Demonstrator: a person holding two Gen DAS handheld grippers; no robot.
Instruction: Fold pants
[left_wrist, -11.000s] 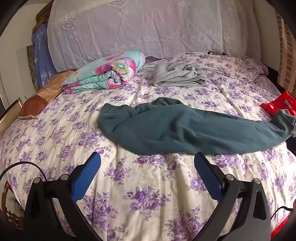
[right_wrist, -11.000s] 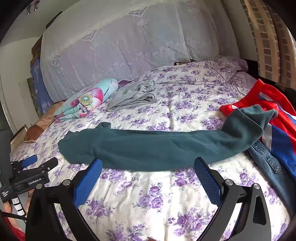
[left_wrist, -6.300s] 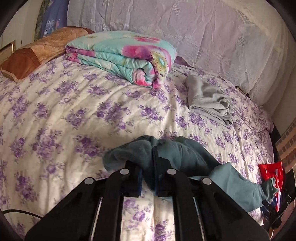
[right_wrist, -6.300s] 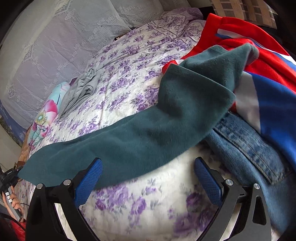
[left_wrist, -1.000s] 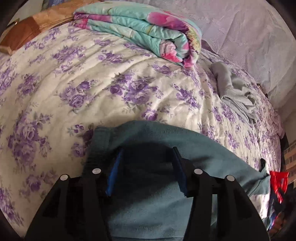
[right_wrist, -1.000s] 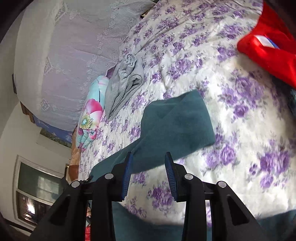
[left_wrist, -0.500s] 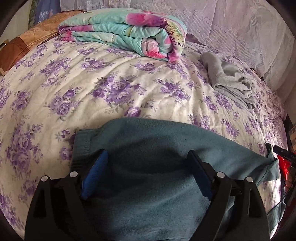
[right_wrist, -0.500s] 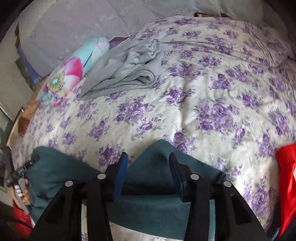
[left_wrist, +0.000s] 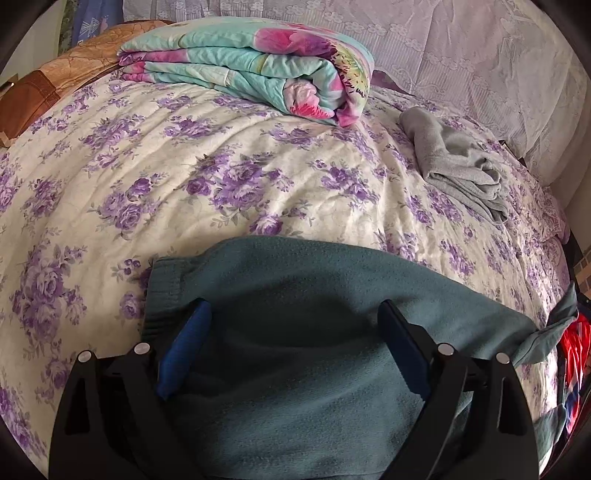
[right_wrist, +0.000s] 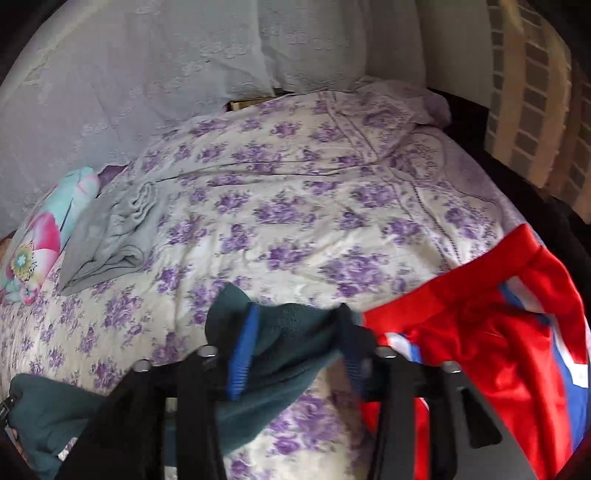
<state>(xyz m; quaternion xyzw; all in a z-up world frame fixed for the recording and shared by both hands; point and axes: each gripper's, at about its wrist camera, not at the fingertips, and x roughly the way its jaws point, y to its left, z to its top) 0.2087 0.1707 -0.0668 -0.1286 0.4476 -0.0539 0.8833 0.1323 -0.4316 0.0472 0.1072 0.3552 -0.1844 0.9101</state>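
The teal fleece pants (left_wrist: 295, 332) lie flat on the floral bedspread (left_wrist: 184, 192), waistband to the left, legs running right. My left gripper (left_wrist: 291, 325) is open, fingers spread wide just above the waist end, holding nothing. In the right wrist view the leg end of the pants (right_wrist: 291, 332) is bunched and lifted between the fingers of my right gripper (right_wrist: 299, 325). The jaws stand partly apart with the cloth between them; the frame is blurred, so the grip is unclear.
A folded turquoise and pink quilt (left_wrist: 258, 74) and a grey garment (left_wrist: 458, 173) lie further up the bed. A red, white and blue garment (right_wrist: 498, 332) lies at the right edge, beside the leg end. A brown pillow (left_wrist: 48, 88) is at far left.
My left gripper has opened wide and let go of the waist end, which now lies flat. My right gripper has swung right, with the leg end bunched up between its fingers.
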